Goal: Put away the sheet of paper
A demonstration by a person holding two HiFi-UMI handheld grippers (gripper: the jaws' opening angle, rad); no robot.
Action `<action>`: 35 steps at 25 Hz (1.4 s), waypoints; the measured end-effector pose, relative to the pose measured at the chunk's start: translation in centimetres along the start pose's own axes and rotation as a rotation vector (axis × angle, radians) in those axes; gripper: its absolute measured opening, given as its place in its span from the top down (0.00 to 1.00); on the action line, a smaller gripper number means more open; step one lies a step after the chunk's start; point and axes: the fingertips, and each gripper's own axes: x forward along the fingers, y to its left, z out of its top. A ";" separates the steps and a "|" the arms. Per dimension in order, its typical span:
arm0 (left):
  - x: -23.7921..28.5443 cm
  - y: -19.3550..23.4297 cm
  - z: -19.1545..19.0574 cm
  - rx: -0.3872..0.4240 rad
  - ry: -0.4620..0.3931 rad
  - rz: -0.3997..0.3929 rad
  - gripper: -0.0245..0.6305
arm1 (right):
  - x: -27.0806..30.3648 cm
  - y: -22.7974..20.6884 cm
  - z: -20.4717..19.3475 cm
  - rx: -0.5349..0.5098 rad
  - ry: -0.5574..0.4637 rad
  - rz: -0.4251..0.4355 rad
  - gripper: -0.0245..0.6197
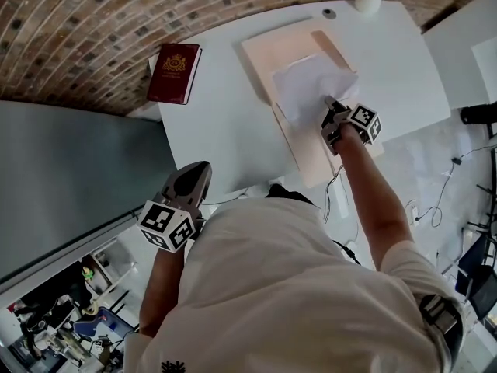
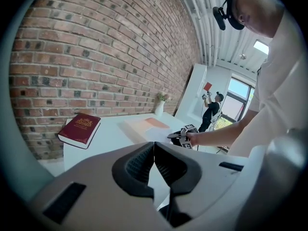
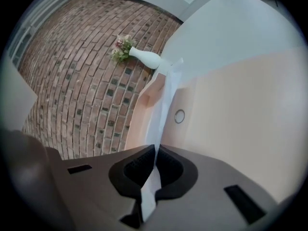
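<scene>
**Head view:** camera on person's head, faces steeply down over torso onto white table [image 1: 210, 138]; brick wall [image 1: 78, 29] across top.
**Left gripper view:** camera low, off table's near side, faces along own jaws across tabletop toward wall; red book [image 2: 79, 129] and right gripper [image 2: 172, 135] at mid-distance.
**Right gripper view:** camera just above beige folder [image 3: 240, 109], sheet of paper [image 3: 163, 105] edge-on at lens, faces wall.
**Shared:** table, wall and white vase [image 3: 144, 57] in all three; book in head and left gripper views.
</scene>
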 end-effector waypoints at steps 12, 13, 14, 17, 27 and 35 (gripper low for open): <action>-0.4 1.1 -0.3 -0.013 0.022 0.064 0.93 | 5.5 2.2 0.5 0.038 -0.002 0.011 0.92; -0.5 1.2 -0.3 -0.016 0.022 0.069 0.93 | 5.8 2.3 0.5 0.039 -0.002 0.010 0.92; -0.7 1.4 -0.3 -0.018 0.022 0.075 0.93 | 6.2 2.4 0.5 0.041 -0.001 0.009 0.92; -1.1 1.8 -0.3 -0.023 0.019 0.091 0.93 | 7.1 2.6 0.5 0.043 -0.002 0.004 0.92; -2.2 2.7 -0.9 -0.050 0.014 0.135 0.93 | 9.2 2.9 0.7 0.035 0.004 -0.019 0.92; -2.9 2.9 -1.3 -0.069 -0.002 0.144 0.93 | 9.3 3.2 0.6 -0.022 0.025 -0.039 0.84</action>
